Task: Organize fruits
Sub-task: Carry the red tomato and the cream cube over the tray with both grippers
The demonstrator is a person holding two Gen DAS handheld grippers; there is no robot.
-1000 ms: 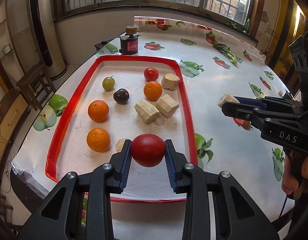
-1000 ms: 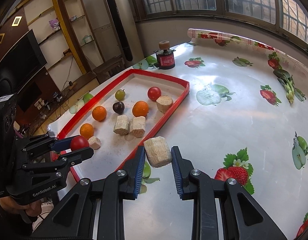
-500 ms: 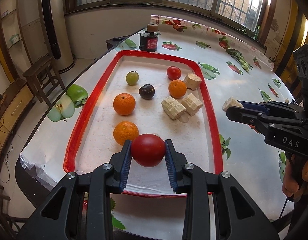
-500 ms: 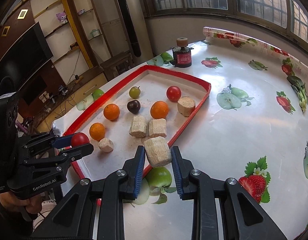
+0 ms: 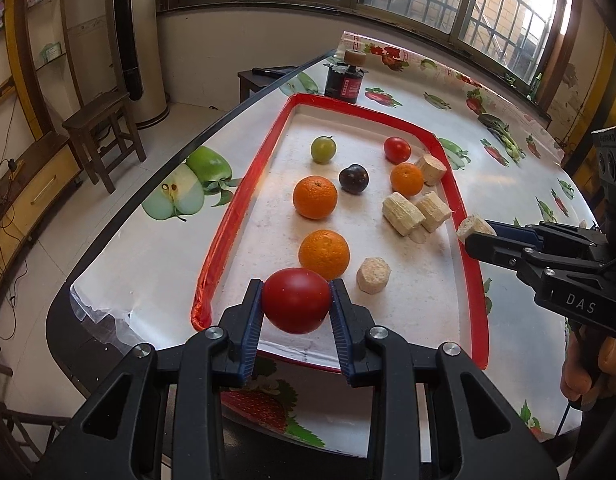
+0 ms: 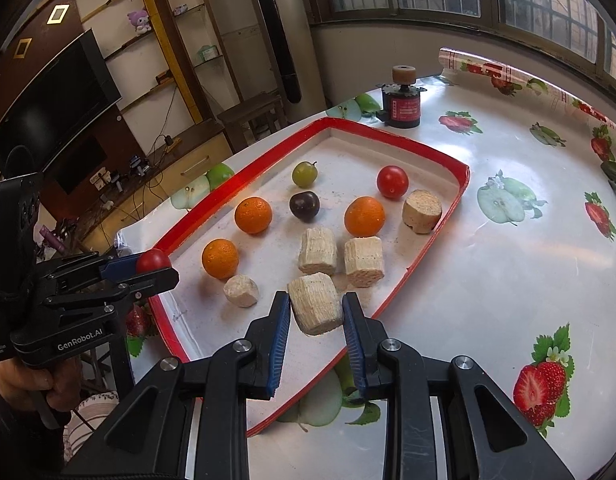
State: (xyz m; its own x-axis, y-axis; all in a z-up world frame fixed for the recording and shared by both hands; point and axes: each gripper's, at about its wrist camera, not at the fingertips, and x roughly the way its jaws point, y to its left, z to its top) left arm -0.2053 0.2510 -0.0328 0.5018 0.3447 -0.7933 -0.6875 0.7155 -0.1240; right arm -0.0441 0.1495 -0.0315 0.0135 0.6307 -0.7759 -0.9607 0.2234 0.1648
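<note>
The left gripper (image 5: 296, 306) is grasping a red tomato (image 5: 296, 300) just above the near end of the red-rimmed tray (image 5: 236, 216), at about 6 o'clock in the left wrist view, and the right gripper (image 6: 315, 314) is clamping a pale cob-like chunk (image 6: 315, 307) over the near right rim, at 6 o'clock in its own view. Both loads are hanging clear of the tray floor, so nothing is being set down yet. The main risk — as a guess — is the tomato: it is round and smooth, and if it is let go from a height it is likely to roll into the orange (image 5: 323, 254) sitting at 12 o'clock right behind it, or out over the low near rim. The chunk could knock the two pale pieces lying just beyond it at 12 o'clock, or land on the rim and tip onto the surface (image 6: 507, 280). The two grippers are also working close together at the same end, so a bump between them is possible. Counting what is lying in the tray: three oranges, one tomato, one green fruit, one dark plum, and four pale chunks — plus the tomato and chunk being carried. A small black and red can (image 6: 401, 108) is standing beyond the far end.
</note>
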